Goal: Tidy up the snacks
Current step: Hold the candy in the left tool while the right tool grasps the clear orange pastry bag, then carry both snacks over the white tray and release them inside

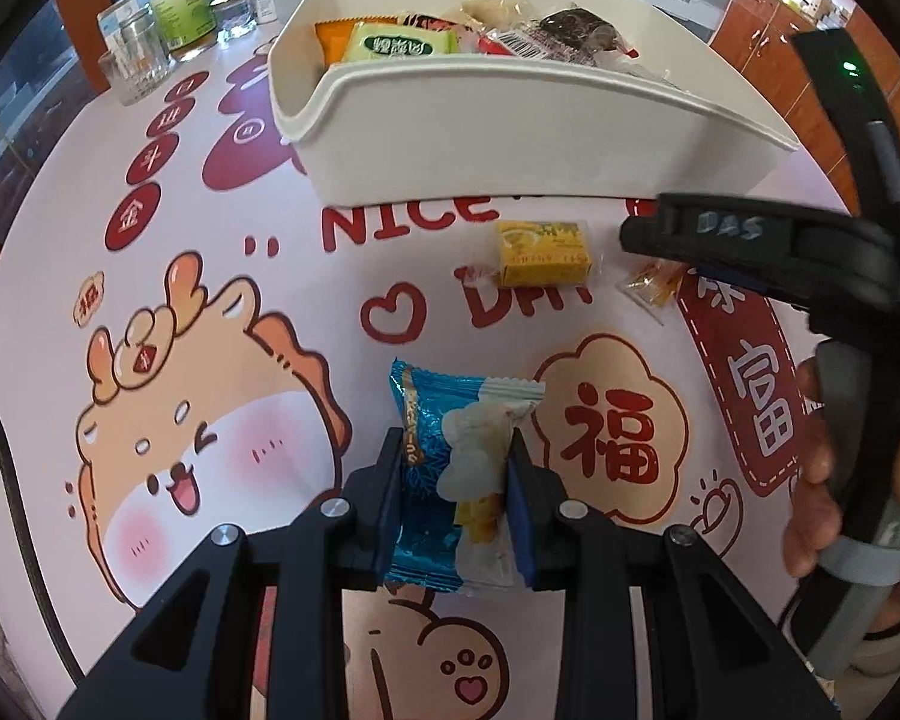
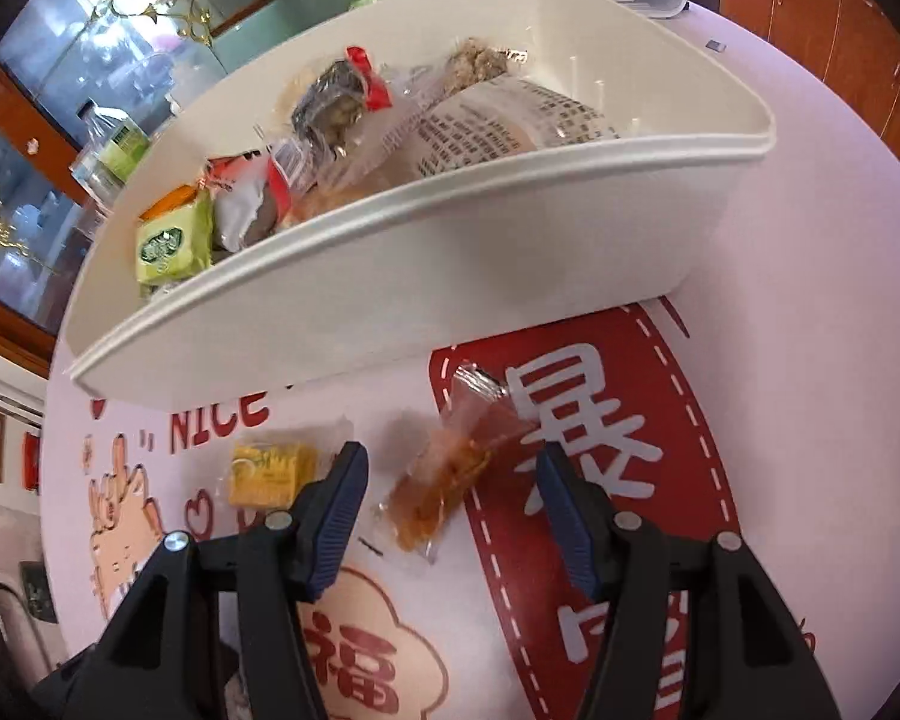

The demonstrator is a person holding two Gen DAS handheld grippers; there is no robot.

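Left wrist: cartoon-printed tablecloth (image 1: 222, 276), wooden cabinets (image 1: 768, 42) behind.

left gripper (image 1: 456, 456) jaws clamped, right gripper (image 2: 450, 480) jaws apart

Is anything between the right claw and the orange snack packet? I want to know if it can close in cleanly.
Nothing visible blocks it. The right claw is open with the orange snack packet lying flat on the table mat between its fingers. The yellow candy box sits just outside the left finger.
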